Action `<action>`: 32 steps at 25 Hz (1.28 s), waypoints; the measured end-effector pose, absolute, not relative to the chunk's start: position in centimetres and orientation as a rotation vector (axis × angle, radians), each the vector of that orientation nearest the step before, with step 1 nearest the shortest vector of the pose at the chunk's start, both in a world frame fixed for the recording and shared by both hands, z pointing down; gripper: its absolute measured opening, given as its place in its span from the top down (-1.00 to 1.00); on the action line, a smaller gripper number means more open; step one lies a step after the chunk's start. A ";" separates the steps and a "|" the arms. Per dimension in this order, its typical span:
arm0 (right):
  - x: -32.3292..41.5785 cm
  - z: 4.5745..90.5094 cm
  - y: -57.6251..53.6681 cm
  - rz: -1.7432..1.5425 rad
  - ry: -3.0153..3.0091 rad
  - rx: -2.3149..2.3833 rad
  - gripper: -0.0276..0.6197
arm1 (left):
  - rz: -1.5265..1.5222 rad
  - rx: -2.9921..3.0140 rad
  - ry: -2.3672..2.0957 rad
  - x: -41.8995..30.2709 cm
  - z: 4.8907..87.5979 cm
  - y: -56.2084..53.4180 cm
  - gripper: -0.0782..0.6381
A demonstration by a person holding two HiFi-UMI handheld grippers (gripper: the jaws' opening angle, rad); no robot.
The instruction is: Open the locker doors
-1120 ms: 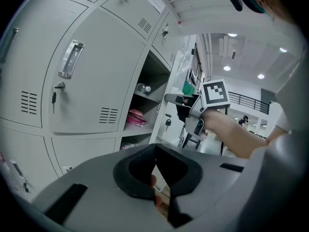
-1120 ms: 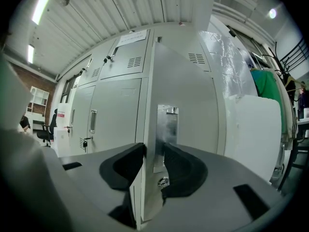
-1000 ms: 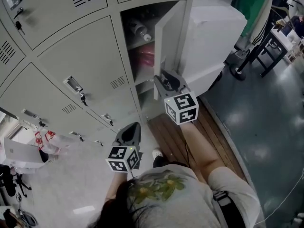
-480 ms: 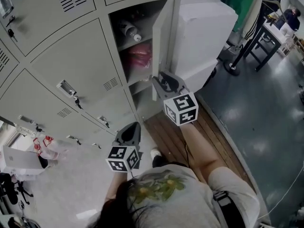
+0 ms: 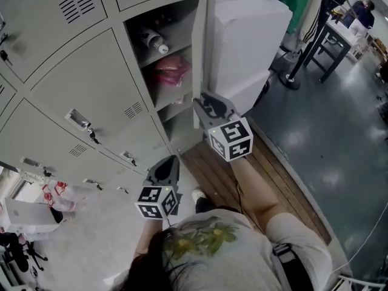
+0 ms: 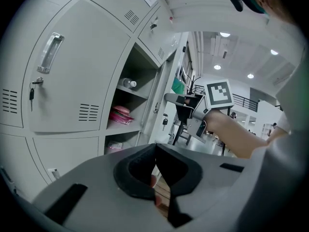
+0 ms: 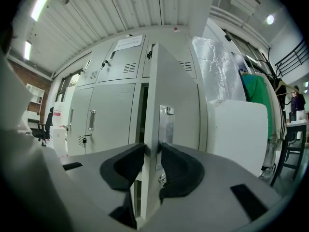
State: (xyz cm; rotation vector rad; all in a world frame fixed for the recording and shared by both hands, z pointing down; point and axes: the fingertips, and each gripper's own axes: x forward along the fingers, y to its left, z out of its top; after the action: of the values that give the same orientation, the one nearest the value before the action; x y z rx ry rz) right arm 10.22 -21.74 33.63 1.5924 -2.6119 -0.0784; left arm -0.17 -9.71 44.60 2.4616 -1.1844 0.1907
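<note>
The open locker door (image 7: pixel 176 105) is standing edge-on directly between the jaws of the right gripper (image 7: pixel 152 151), which is pointing level at it. The jaws have just been closing and are now pinching the door's thin free edge, one pad on each face, just below the metal latch plate (image 7: pixel 166 124). To that gripper's left, the uncovered compartment is showing a bottle (image 5: pixel 151 40) on its upper shelf and a pink bag (image 5: pixel 170 71) beneath. Further left, the neighbouring doors (image 5: pixel 91 86) are sitting closed, so I am judging the task only partly done. Close on the gripper's right, a large white box (image 5: pixel 248 35) is standing against the lockers. The left gripper (image 5: pixel 171 162) is hanging lower and nearer the person, its jaws pressed together on nothing, well apart from any handle. Two risks are showing from here. The hold is on a narrow sheet-metal edge, so a pull that is straying off the hinge's arc could be letting the pads slide off. Swinging the door wider would be carrying it toward the white box, where it could be banging or trapping the gripper's tips.
</note>
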 end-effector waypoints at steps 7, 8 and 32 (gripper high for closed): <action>11.6 33.7 -21.1 -0.076 -2.602 1.623 0.55 | 0.202 2.485 -1.135 0.9 44.7 -9.7 0.70; 11.8 33.6 -21.0 -0.075 -2.600 1.629 0.55 | 0.203 2.488 -1.130 1.0 44.7 -9.7 0.70; 17.1 33.7 -19.7 -0.061 -2.496 1.782 0.64 | 0.222 2.526 -1.024 2.8 44.9 -9.9 0.70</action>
State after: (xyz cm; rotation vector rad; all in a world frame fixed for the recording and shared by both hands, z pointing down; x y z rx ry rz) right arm 17.06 -19.75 33.74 1.7821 -2.4962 -0.0614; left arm 2.76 -9.95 44.93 2.5263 -1.0239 0.2222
